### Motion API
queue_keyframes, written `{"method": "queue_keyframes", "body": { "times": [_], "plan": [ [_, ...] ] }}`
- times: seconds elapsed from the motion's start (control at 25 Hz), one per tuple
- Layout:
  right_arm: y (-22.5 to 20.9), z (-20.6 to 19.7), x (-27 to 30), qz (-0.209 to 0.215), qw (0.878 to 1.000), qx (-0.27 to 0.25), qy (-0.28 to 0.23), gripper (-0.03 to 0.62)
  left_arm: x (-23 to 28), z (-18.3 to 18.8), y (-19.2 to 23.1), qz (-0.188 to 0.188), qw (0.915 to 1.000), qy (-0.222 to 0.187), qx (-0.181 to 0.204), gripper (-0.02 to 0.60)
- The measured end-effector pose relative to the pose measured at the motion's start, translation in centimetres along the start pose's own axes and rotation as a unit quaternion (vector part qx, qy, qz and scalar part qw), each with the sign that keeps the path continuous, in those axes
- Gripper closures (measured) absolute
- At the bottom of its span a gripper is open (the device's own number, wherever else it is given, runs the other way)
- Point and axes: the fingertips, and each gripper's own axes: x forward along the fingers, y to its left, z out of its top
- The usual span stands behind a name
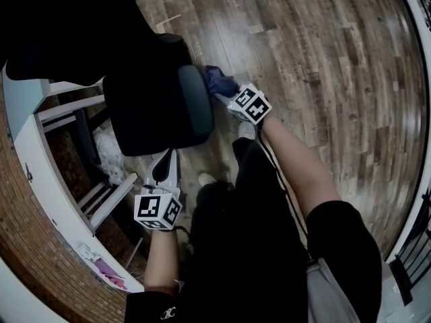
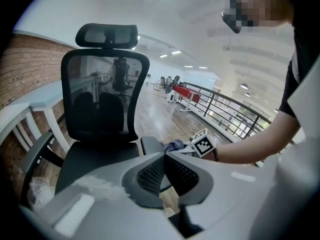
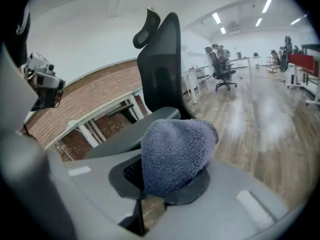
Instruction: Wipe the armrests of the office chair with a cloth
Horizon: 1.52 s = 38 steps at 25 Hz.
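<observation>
The right tool (image 1: pixel 227 97) is clamped on a blue-grey cloth (image 3: pixel 175 154), a nubby, looped-pile fabric bunched into a rounded dome that bulges past the dark mesh-faced pads and hides their tips. The bundle points forward along the tool toward the chair (image 2: pixel 105 94) and presses against the outer edge of the armrest (image 1: pixel 195 103) on that side. The armrest is a smooth, grey, elongated pad with rounded ends. Its long axis runs front to back beside the seat (image 1: pixel 151 113), and in the head view the cloth meets it nearer the backrest end. The left tool (image 2: pixel 164 155) is closed and empty, its two perforated pads meeting at the tips. It is held low in front of the chair and aimed at the front edge of the seat; whether it touches the seat cannot be told. The chair has a broad black seat, a tall see-through mesh backrest (image 2: pixel 106 91) in a dark frame, and a curved headrest (image 2: pixel 106 35) on top. It stands on a glossy wood-plank floor (image 1: pixel 323 59). A white bench (image 1: pixel 20 106) and a brick wall (image 2: pixel 20 74) lie on the far side of the chair from the cloth, and a dark metal railing (image 2: pixel 225 109) crosses the open hall behind.
</observation>
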Motion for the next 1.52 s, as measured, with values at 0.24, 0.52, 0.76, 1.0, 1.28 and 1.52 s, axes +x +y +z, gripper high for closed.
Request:
{"method": "queue_keyframes", "body": {
  "times": [0.24, 0.52, 0.76, 1.0, 1.28, 1.52],
  "plan": [
    [4.3, 6.1, -8.2, -0.081, 0.993, -0.013, -0.086, 0.526, -5.2, 1.3, 0.7, -0.007, 0.9984, -0.056, 0.008, 0.575],
    [18.5, 11.8, -18.2, -0.131, 0.964, -0.042, -0.227, 0.523, -15.9, -2.0, 0.7, 0.000, 0.9926, -0.119, 0.023, 0.575],
    [34.8, 12.1, -22.4, -0.147, 0.945, -0.084, -0.281, 0.523, -27.4, -7.9, 2.9, 0.015, 0.9875, -0.155, 0.025, 0.575],
    [46.5, 9.6, -25.2, -0.166, 0.940, -0.099, -0.282, 0.523, -35.8, -11.8, 5.3, 0.027, 0.9812, -0.191, -0.002, 0.575],
    [52.1, 7.8, -27.4, -0.169, 0.943, -0.105, -0.266, 0.523, -41.8, -13.4, 4.4, 0.028, 0.9727, -0.230, -0.017, 0.575],
    [54.6, 5.5, -30.5, -0.157, 0.939, -0.105, -0.288, 0.523, -43.4, -15.4, 1.1, 0.028, 0.9717, -0.234, -0.017, 0.575]
  ]
}}
